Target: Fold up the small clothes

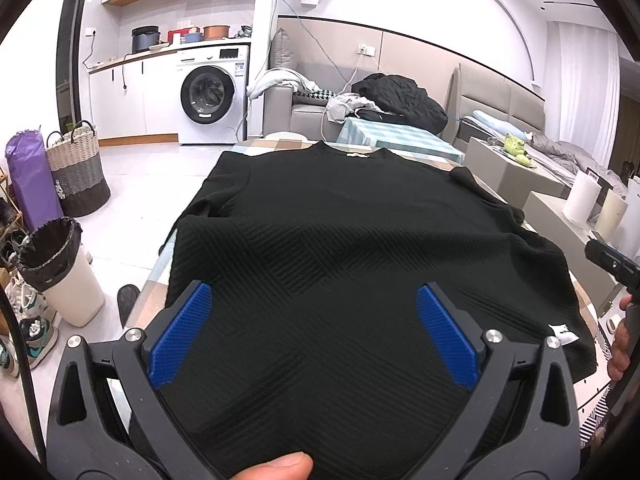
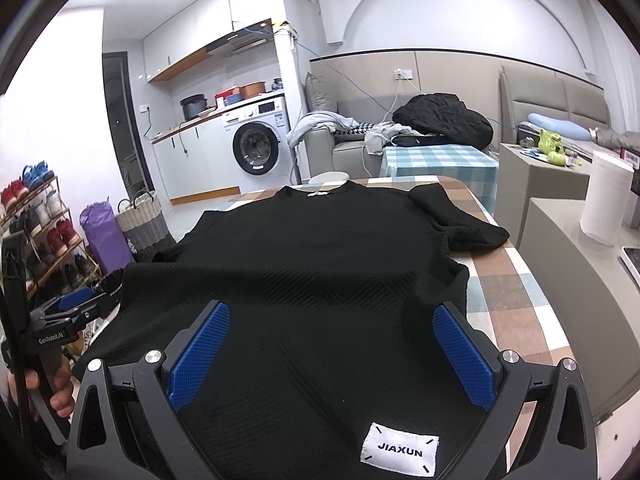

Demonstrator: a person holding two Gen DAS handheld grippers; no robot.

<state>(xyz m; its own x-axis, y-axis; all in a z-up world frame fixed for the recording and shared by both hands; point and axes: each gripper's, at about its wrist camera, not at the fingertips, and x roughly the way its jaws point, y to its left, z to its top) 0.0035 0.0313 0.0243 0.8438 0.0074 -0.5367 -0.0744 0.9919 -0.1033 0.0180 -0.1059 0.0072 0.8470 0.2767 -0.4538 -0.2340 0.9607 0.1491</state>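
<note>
Checked-cloth table [image 2: 516, 280]; black knit top [image 2: 320, 272] spread flat on it.

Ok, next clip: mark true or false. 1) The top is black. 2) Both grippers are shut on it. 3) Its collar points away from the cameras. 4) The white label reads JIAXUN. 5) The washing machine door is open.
1) True: the top is black.
2) False: left gripper and right gripper are open.
3) True: the collar is at the far end.
4) True: label.
5) False: the washing machine door looks closed.
</note>
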